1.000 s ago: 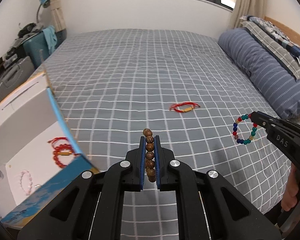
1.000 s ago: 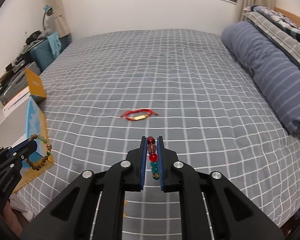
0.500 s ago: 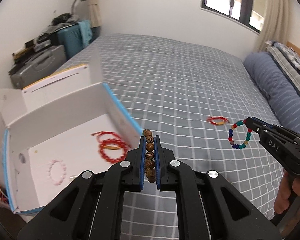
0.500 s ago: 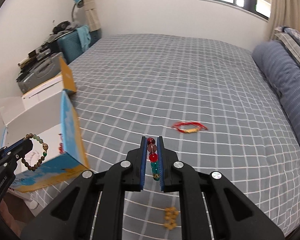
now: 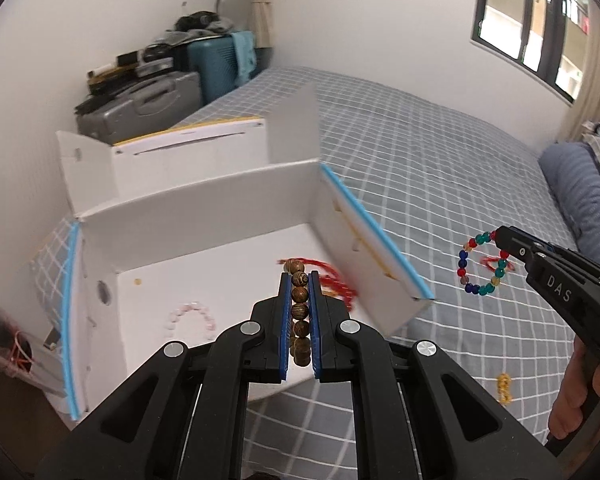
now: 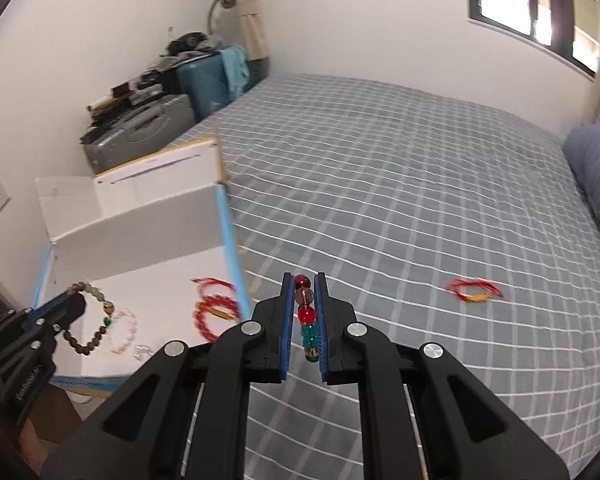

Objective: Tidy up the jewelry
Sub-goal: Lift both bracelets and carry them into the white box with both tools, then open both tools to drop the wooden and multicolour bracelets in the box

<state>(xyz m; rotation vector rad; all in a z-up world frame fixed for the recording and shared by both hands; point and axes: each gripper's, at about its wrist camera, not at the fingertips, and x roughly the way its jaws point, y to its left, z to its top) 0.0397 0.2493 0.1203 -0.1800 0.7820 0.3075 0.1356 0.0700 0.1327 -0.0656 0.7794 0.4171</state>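
Left hand-held gripper (image 5: 300,312), pinching the wooden bead bracelet (image 5: 299,310) at frame centre over the white box (image 5: 204,216), should release only once inside its walls; right hand-held gripper (image 6: 304,320), clamping the coloured bead bracelet (image 6: 307,322), waits lower centre above the bed (image 6: 400,184).

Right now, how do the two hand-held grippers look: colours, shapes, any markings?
Both are matte black, with angular linkage arms, silver round pivot bolts and blue pads inside the fingers. The right hand-held gripper carries white letters "DAS"; the left hand-held gripper has faint grey lettering, unreadable.
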